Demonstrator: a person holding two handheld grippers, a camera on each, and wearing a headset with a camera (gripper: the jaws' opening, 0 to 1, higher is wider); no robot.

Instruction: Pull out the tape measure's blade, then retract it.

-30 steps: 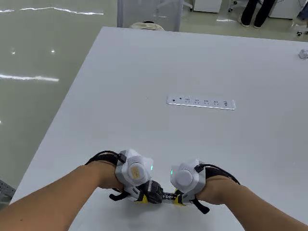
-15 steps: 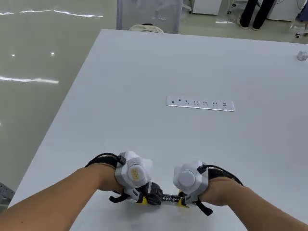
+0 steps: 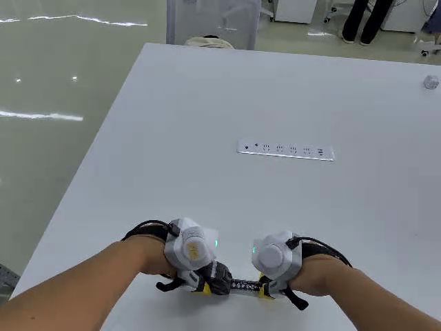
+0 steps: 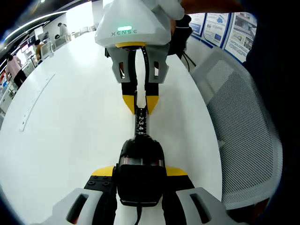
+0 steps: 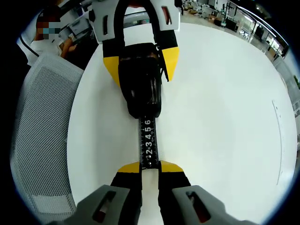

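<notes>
A black tape measure case sits clamped between my left gripper's yellow-tipped jaws. Its numbered blade runs a short way out, showing marks up to about 6. My right gripper is shut on the blade's end, facing the left one. In the head view both grippers rest low on the white table near its front edge, the left gripper and right gripper a few centimetres apart with the blade between them. The case looks dark and rounded in the right gripper view.
A white power strip lies mid-table, beyond the grippers. A small round object sits at the far right edge. A grey mesh chair stands close behind the table's front edge. People stand past the far end of the table.
The right gripper has drawn slightly to the right, away from the left, and a bit more blade shows between them. The left gripper has barely moved.
</notes>
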